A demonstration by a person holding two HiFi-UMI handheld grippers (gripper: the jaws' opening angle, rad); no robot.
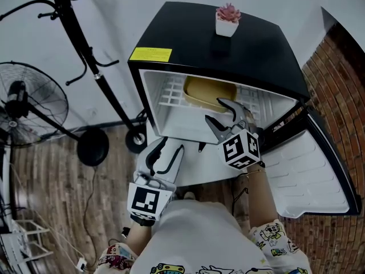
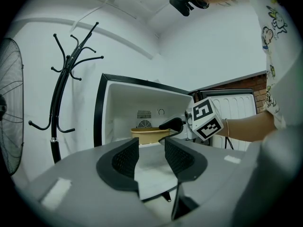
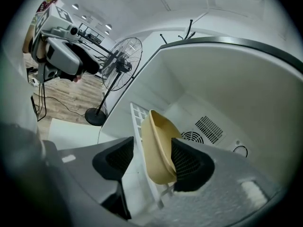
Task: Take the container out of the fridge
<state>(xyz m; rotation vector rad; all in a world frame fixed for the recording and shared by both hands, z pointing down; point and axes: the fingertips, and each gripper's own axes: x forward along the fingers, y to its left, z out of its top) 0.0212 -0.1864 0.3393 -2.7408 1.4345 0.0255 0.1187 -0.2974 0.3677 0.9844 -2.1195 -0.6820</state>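
One black mini fridge stands open ahead of both grippers, its tan container on the wire shelf inside. Reaching in, the right gripper sits jaws wide astride the container's near wall, not yet pinching; the left gripper hangs back outside, jaws apart, empty. Risk: a shallow bite on that thin wall could let the container tip or snag the shelf wires when pulled.

Glossy black fridge, matt beige container
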